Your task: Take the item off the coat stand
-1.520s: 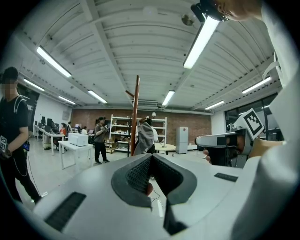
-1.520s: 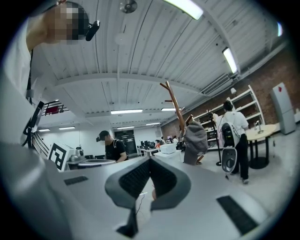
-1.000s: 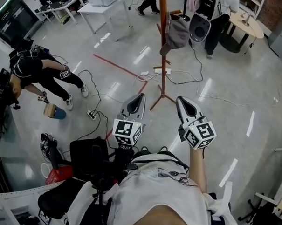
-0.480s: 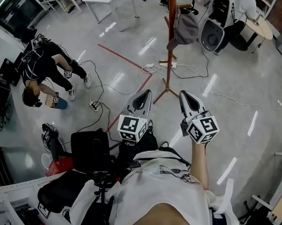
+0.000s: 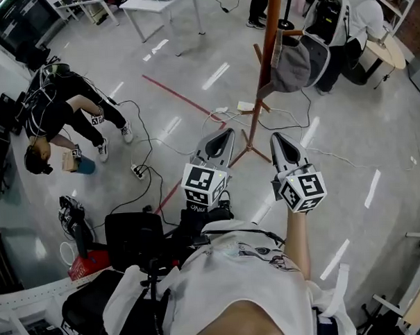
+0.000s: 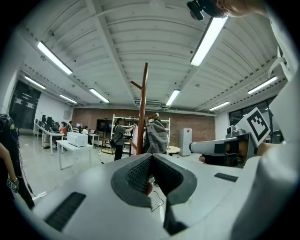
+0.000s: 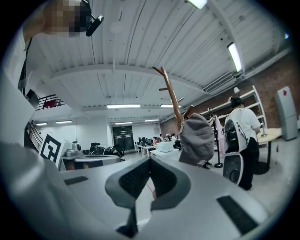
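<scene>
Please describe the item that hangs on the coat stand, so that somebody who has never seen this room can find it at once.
Find the brown wooden coat stand in the middle of the room. In the head view, a cap hangs on a short peg on its right side. It is soft and plain grey, unlike the white and black pack behind it.

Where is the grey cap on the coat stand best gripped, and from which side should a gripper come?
Probably the slack lower part of the grey cap, which hangs free below its peg on the coat stand. Come in level from the side of the right gripper, where nothing stands before it, then lift, since the pegs slant upward.
</scene>
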Motion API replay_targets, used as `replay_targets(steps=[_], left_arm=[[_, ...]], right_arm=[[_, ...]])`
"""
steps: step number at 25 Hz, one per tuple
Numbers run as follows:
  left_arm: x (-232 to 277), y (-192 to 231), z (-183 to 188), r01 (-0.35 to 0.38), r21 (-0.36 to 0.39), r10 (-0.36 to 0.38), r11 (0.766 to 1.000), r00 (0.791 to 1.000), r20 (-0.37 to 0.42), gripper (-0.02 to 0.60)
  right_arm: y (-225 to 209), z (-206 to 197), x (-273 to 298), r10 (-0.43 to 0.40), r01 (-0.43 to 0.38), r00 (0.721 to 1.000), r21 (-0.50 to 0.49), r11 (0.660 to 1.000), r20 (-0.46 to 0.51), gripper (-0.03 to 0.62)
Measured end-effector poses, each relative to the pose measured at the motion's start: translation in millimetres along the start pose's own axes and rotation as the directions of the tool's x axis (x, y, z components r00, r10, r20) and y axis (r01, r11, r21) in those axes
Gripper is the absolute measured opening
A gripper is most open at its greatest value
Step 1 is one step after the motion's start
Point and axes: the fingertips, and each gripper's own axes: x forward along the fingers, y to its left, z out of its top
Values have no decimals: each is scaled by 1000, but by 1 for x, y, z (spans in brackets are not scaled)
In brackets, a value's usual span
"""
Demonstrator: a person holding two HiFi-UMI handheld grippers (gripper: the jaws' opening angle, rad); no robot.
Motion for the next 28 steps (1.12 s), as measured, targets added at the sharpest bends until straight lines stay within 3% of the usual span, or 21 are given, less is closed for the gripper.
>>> replay_targets(steps=[5,9,12,20,28], left_arm=[[28,18,1,60,8,-60,998,998,-17,2],[39,26,-1,140,69,-137,988,990,-36,2],[51,36,-1,160,57,-158,985,987,-38,2],[85,54,-8,117,1,-117,993,992,-56,2],[114,58,17,59,0,-59,998,998,-17,2]], right_arm=[[-15,-1,29,-38,38,999,13,999,-8,5],[-20,1,48,-61,60,998,19,998,9,5],[-27,9,58,-75,73,996,26,997,45,5],[-55,7,74,-94,93,995,31,995,33,5],[-92,51,80,-70,72,992,-9,997,100,5]])
